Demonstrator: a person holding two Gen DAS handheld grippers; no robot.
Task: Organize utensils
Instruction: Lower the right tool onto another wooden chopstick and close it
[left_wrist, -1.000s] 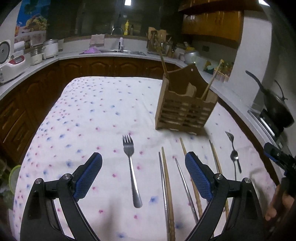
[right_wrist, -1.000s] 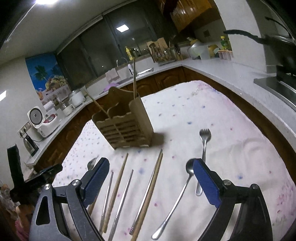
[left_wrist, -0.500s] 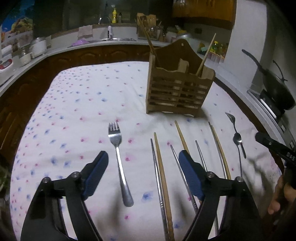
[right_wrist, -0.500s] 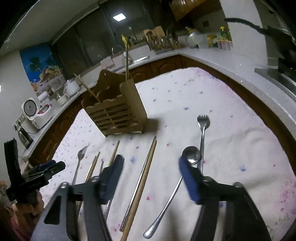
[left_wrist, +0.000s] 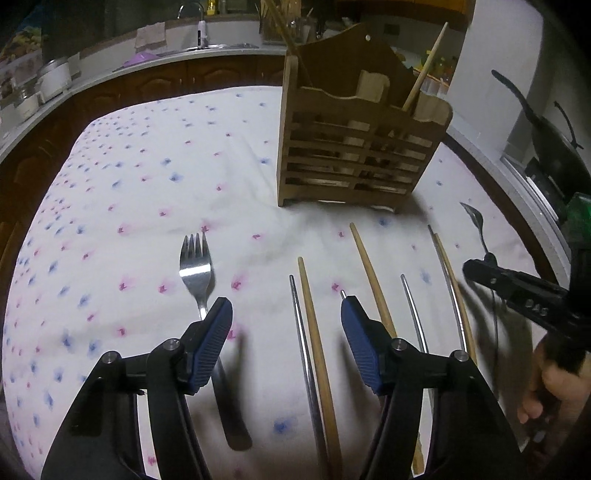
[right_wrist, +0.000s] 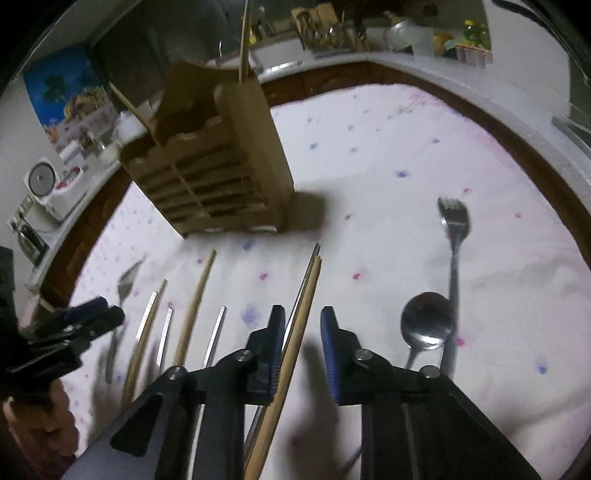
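Right gripper (right_wrist: 299, 314) narrowing, jaws closing around a wooden chopstick (right_wrist: 295, 332), not yet pinching; its lettering too blurred to read.

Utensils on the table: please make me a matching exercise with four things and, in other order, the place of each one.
Things:
1. wooden holder
2. spoon
3. wooden chopstick
4. large fork

Places:
A. between the right gripper fingers
B. lying alone, left of the chopsticks
C. standing behind the row
D. beside the small fork

Pairs: 1-C, 2-D, 3-A, 4-B
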